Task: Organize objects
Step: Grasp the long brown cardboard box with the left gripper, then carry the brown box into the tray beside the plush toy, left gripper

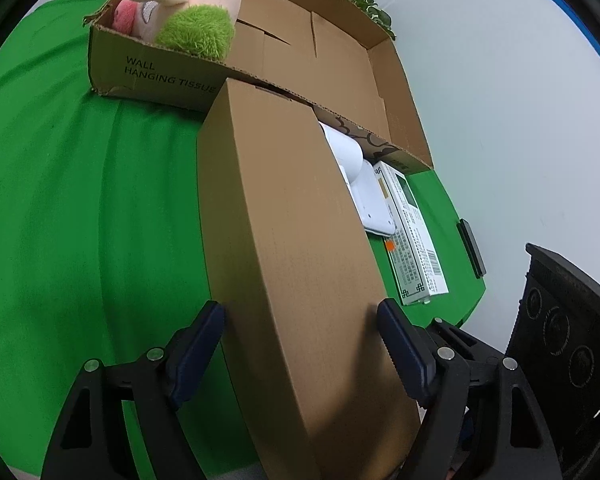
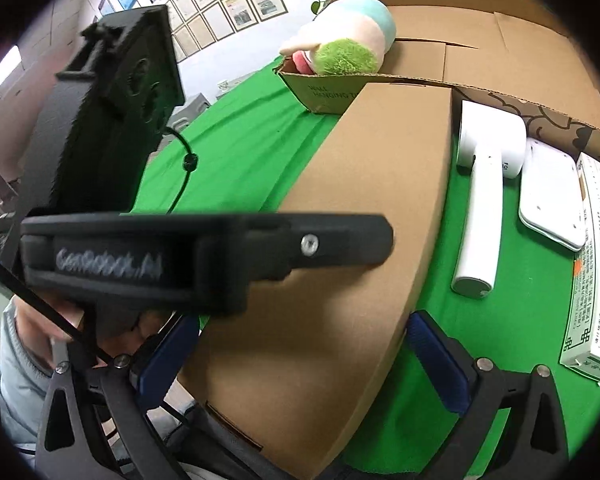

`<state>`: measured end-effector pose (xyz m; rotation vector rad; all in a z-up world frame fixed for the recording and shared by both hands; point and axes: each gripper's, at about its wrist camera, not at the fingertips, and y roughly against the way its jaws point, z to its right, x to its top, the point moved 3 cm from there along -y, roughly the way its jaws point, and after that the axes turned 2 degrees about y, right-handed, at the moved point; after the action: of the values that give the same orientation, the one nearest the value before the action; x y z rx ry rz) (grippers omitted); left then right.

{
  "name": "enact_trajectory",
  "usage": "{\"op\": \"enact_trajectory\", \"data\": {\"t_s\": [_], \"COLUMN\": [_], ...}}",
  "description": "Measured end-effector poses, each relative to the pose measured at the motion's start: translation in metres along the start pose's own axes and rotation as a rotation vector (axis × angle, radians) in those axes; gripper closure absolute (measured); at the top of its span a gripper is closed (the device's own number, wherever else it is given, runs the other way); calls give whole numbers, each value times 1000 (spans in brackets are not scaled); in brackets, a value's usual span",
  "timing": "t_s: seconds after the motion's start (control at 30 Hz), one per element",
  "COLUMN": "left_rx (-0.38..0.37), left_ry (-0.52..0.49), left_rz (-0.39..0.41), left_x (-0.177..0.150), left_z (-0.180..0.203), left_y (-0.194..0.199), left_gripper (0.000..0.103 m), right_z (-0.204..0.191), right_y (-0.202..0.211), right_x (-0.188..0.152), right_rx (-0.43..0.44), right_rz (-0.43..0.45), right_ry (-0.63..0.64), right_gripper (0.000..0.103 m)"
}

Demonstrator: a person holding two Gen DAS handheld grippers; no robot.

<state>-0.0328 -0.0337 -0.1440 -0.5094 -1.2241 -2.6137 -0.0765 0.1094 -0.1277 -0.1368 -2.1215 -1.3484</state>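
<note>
Both claws pinch closed box (image 1: 296, 240): left claw (image 1: 302, 326) & right claw (image 2: 304, 344), on green surface (image 1: 80, 220), w/ toy (image 1: 184, 4) in open box (image 1: 340, 52).

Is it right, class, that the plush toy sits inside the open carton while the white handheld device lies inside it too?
Not quite. The plush toy does sit inside the open carton, but the white handheld device lies outside it, on the green cloth beside the closed brown box. The right wrist view shows this.
</note>
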Motion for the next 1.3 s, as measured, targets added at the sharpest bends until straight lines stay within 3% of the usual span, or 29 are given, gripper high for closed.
{"op": "enact_trajectory", "data": {"t_s": [0.33,0.73,0.97,1.3], "left_rx": [-23,25,40,51], "left_ry": [7,-85,-171,-305], "left_rz": [-11,74,144,241], "left_x": [-10,-14,6,62], "left_z": [-1,27,59,113], "left_y": [9,34,52,69], "left_gripper": [31,32,32,32], "right_z": [-8,-17,-16,-2], "right_y": [2,19,43,70], "right_x": [-5,-7,8,60], "right_rx": [-40,-48,-75,-134], "right_rz": [14,116,220,365], "right_ry": [2,9,23,54], "right_gripper": [2,2,3,5]}}
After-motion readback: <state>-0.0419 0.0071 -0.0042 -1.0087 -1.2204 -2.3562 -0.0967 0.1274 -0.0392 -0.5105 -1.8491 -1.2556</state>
